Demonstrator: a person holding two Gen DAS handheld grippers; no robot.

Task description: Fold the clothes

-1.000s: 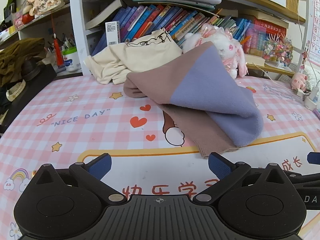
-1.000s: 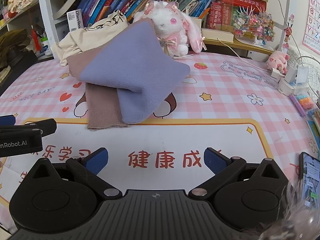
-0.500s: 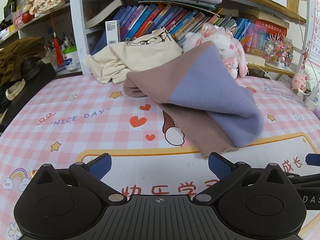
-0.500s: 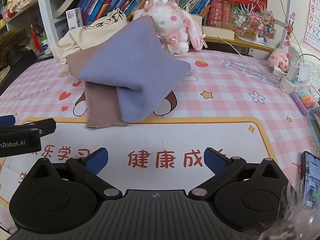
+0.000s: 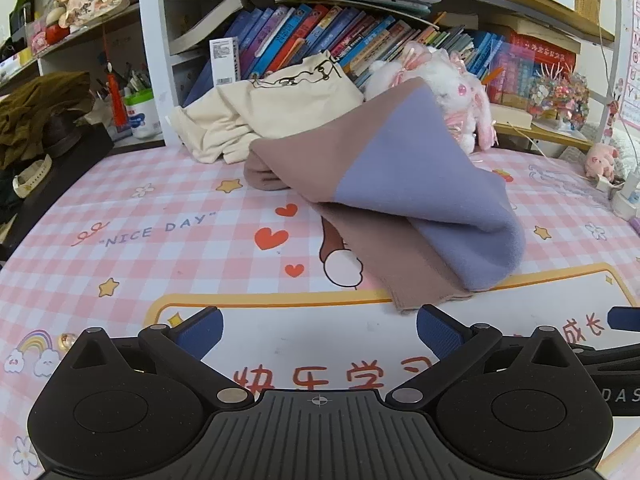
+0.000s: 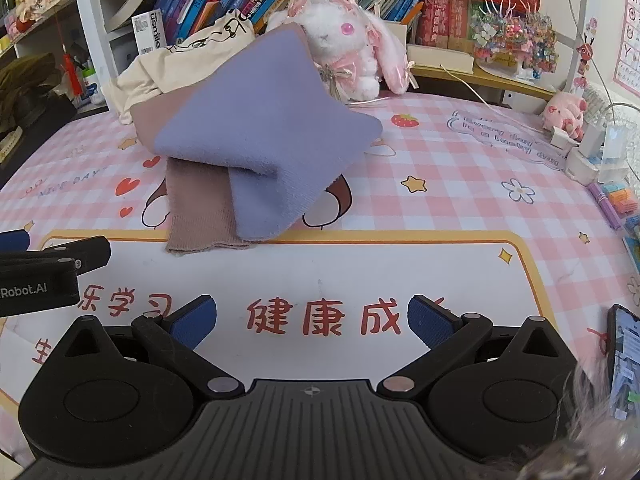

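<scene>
The left tool [image 5: 318,330] and right tool [image 6: 312,320] both hover with fingers spread wide, pinching nothing, over the white panel of the bench [image 6: 460,168]. The folded mauve-and-lilac garment [image 6: 256,140] lies ahead at mid-bench, its brown hem on the panel's yellow border. It hides part of the cream garment [image 5: 280,108] and plush rabbit [image 6: 348,40] behind

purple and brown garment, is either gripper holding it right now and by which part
Nothing is held. The left gripper and right gripper are both open over the mat, short of the purple and brown garment, which lies loosely folded and untouched.
</scene>
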